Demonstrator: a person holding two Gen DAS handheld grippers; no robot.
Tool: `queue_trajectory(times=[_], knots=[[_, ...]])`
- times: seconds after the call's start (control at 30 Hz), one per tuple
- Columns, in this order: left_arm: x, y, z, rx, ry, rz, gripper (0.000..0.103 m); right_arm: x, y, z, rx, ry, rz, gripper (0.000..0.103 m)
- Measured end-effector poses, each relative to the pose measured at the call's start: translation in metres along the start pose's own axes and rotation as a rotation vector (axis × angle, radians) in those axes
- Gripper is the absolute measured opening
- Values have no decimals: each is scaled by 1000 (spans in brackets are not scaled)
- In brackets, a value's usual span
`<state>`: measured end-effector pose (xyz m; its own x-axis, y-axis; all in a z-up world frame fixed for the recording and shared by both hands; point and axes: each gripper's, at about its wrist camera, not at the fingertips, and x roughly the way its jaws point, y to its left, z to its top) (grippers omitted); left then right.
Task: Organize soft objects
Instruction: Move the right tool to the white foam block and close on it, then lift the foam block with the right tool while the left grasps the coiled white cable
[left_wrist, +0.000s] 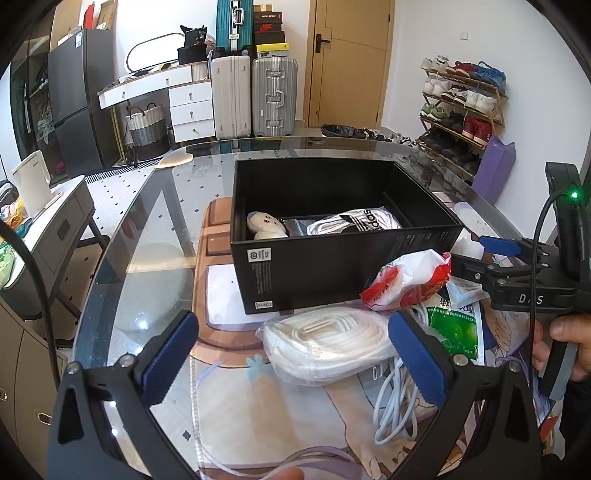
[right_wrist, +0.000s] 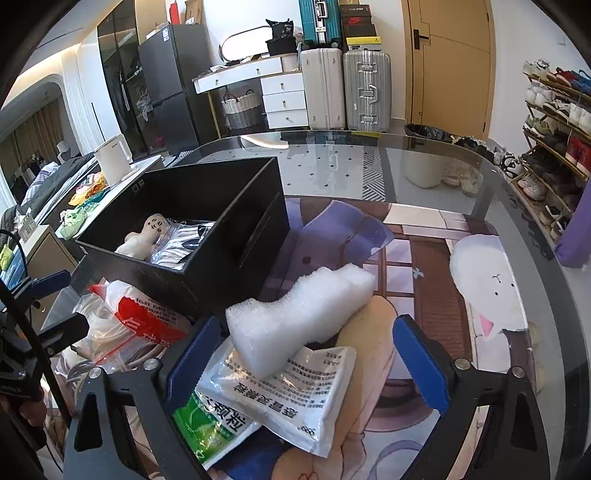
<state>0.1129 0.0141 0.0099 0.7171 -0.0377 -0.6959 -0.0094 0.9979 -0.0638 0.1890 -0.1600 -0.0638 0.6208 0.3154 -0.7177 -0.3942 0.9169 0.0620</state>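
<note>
A black box stands on the glass table and holds a small cream plush doll and a bagged white Adidas garment. The box also shows in the right wrist view. My left gripper is open just in front of a bagged white rope coil. A red and white plastic bag leans on the box. My right gripper is open around a white foam piece that lies on white and green packets. It also shows at the right of the left wrist view.
A white plush slipper lies at the right on the printed mat. A white cable lies beside the rope coil. Suitcases, drawers, a shoe rack and a door stand behind the table.
</note>
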Motion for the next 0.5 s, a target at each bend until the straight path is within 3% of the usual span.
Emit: queue_trajectory(times=[0.5], knots=[[1, 0, 0, 0, -1, -2, 103, 2, 3, 0, 0, 13, 10, 59]])
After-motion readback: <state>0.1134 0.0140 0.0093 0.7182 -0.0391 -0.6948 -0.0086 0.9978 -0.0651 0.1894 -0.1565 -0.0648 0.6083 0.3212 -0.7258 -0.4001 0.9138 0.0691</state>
